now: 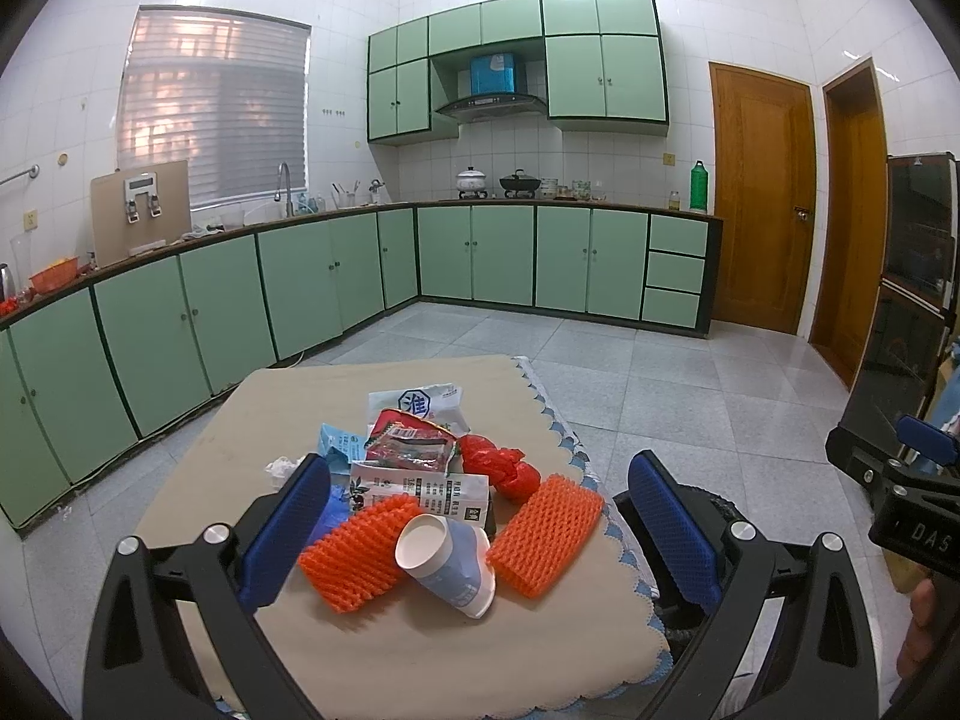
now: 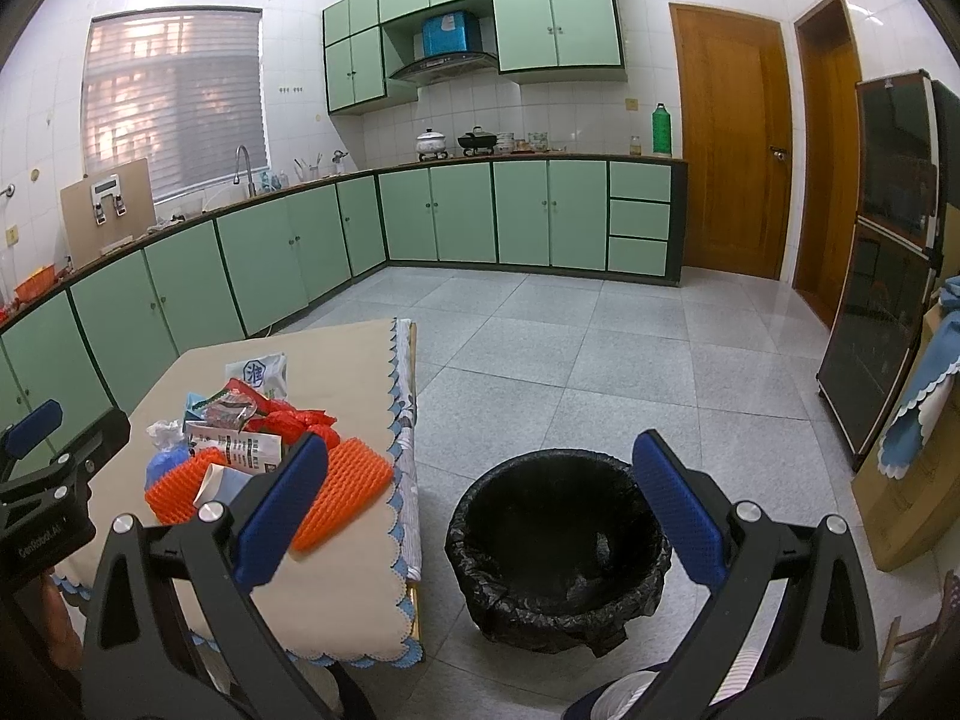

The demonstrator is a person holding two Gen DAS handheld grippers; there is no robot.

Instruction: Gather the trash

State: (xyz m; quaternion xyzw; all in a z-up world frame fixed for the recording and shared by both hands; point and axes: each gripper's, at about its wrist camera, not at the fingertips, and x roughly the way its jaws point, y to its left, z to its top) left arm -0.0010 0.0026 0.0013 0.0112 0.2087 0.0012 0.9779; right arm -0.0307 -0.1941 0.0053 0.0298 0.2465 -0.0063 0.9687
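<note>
Green-fronted kitchen cabinets line the walls behind a small table (image 1: 252, 420) draped in a beige cloth, seen from the left wrist camera. At lower centre of that frame the trash lies heaped: a tipped paper cup (image 1: 447, 561), two orange foam fruit nets (image 1: 354, 552) (image 1: 543, 531), a white carton (image 1: 429, 489), a red snack wrapper (image 1: 408, 441), a knotted red plastic bag (image 1: 495, 468) and a white salt bag (image 1: 423, 399). The left gripper (image 1: 477, 534) hangs over this heap with its blue pads spread wide, holding nothing; the cup and nets lie between them in the picture.

From the right wrist camera, the same pile sits at lower left on the table. A bin lined with a black bag (image 2: 558, 546) stands on the tiled floor just beside the table edge, at lower centre. The right gripper (image 2: 480, 510) is likewise wide open and empty, aimed toward the bin.

Judging by this, collecting has not begun: nothing is gripped. The next move probably calls for lowering the left gripper onto the cup or a net, closing gently so the light piece does not slip, then carrying it to the bin.
</note>
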